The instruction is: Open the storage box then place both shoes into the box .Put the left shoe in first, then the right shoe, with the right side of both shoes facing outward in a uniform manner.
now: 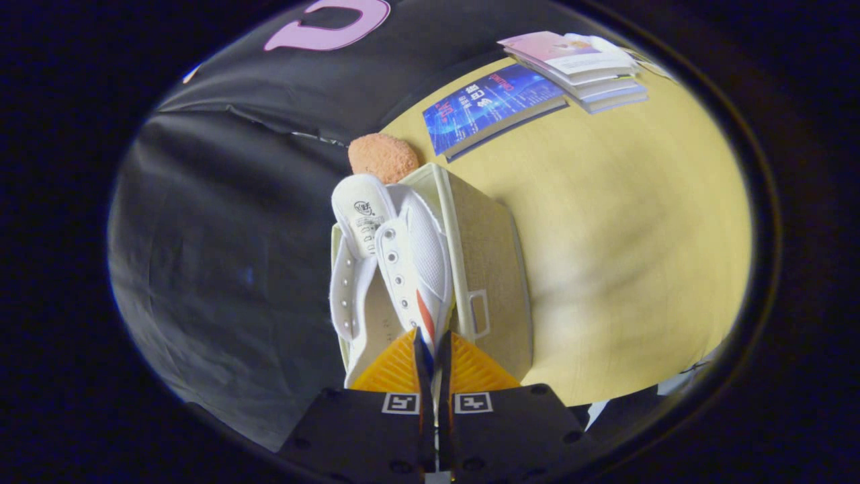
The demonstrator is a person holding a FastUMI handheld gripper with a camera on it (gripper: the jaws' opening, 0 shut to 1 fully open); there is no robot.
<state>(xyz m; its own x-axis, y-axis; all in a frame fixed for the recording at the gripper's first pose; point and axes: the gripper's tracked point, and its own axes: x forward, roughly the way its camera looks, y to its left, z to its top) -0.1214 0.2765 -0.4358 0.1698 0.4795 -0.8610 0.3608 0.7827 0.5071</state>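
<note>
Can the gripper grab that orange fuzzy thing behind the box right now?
Probably not: the gripper is shut on the white shoe, and the box stands between it and the orange fuzzy thing.

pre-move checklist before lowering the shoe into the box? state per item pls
1. Grip: gripper fingers pinch the white shoe's side wall between them: ok.
2. Storage box open: the shoe stands at its open top, but the lid can't be made out: cannot tell.
3. Shoe over the opening: its toe points up, heel end toward the fingers: ok.
4. First shoe already inside: hidden behind the held shoe: cannot tell.
5. Side with red and blue stripe faces the box wall; outward or not: cannot tell.
</note>
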